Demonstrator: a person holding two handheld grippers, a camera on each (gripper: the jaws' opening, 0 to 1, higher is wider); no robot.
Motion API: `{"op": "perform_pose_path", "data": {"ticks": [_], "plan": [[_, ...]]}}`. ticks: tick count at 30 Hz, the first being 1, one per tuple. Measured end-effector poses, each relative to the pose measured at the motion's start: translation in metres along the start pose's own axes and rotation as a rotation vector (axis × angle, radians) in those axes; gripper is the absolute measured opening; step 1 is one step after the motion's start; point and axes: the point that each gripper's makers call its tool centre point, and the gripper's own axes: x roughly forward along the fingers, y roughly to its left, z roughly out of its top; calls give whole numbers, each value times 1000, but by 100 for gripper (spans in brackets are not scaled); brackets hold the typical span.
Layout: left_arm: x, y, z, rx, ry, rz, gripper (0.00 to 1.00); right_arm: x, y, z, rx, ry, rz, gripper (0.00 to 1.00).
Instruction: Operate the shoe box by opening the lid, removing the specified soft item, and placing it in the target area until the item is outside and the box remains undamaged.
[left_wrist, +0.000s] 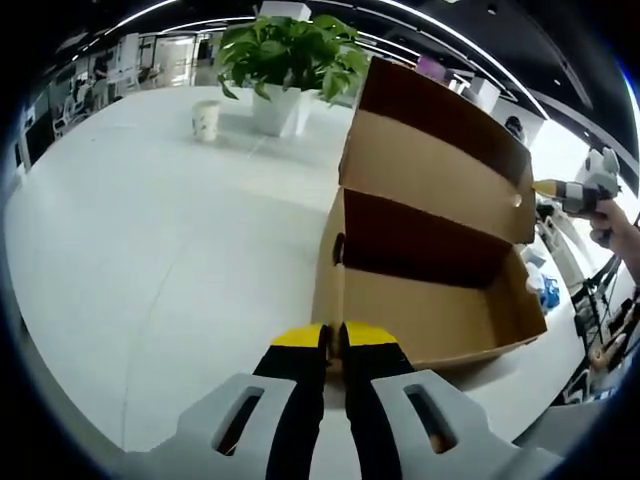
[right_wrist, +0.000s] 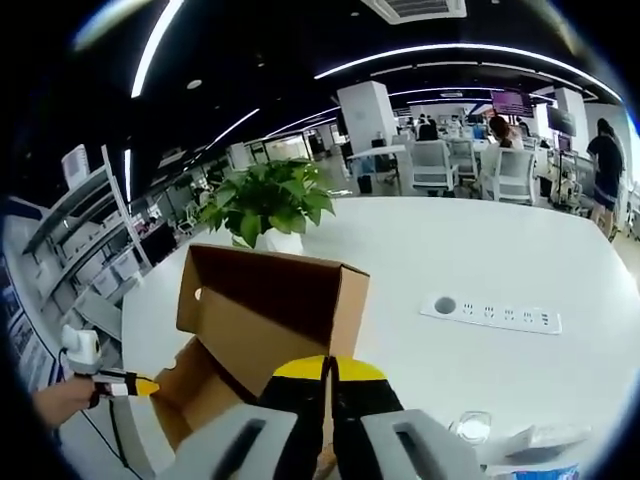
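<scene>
On the white worktop (left_wrist: 150, 250) stood the box (left_wrist: 430, 290), its lid (left_wrist: 440, 160) already raised and leaning back on the hinge, with the plant (left_wrist: 285, 50) and a paper cup (left_wrist: 206, 120) well behind it. Inside the box, the part that showed was bare brown card; the soft item could not be seen there, so where it lay could not be told. At the box's near end wall, the left gripper (left_wrist: 333, 340) had its yellow-tipped jaws together, seemingly nipping the wall's top edge, though contact was hard to confirm. From the far side of the box, the right gripper (right_wrist: 328, 370) looked at the back of the lid (right_wrist: 270, 300), its jaws also together and close against the card; whether they pinched it could not be told. Beyond the box on that side lay a power strip (right_wrist: 490, 312). The box looked light and thin-walled, stiff along its folds but easy to crease or tear at the hinge, so it probably wanted a gentle hold near a corner. A soft item would likely yield, best pinched by a bunched fold.
</scene>
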Motion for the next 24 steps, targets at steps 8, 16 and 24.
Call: {"op": "perform_pose_path", "data": {"ticks": [8,16,24], "plan": [[-1,0,0,-1,-3,1,4,-6,5,-2,-5,-6,5,0],[-1,0,0,-3,-7,-3,4,-11,6,-4,27,-19,9,0],[-1,-1,-1,-2,-6,-5,4,-15,10,-6,30,-28,10,0]]}}
